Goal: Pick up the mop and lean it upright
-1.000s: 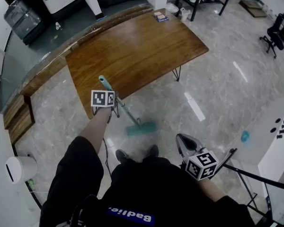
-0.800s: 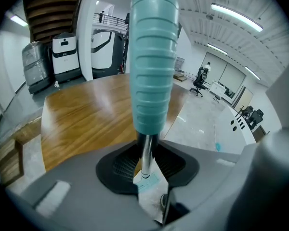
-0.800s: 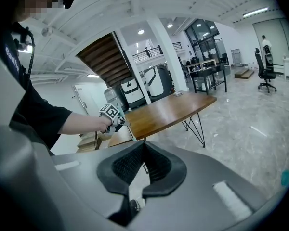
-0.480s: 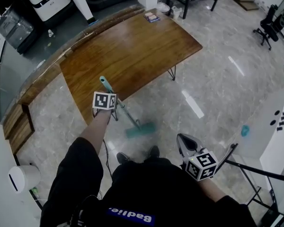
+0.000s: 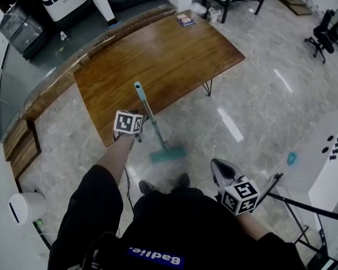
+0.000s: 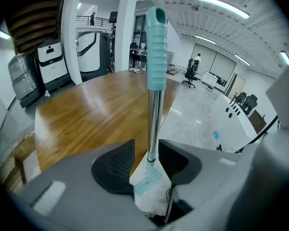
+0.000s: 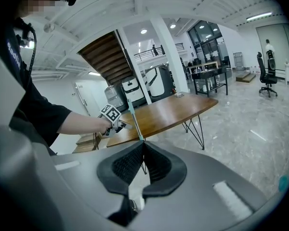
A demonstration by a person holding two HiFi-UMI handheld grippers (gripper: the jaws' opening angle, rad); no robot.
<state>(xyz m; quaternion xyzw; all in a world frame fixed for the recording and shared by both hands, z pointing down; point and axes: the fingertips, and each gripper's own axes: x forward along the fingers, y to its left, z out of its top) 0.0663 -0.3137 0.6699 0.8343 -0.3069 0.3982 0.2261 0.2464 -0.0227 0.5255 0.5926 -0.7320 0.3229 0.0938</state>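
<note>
The left gripper (image 6: 147, 148), its jaws just eased apart and now loose round the bare metal pole, flanks a teal mop (image 5: 148, 108). The mop stands near-upright at the wooden table's (image 5: 158, 44) near edge, head on the floor. The right gripper (image 7: 141, 150) hangs closed and empty, well back from the table. The pole looks light, stiff and slick, so its ribbed top grip likely gives surer purchase.
</note>
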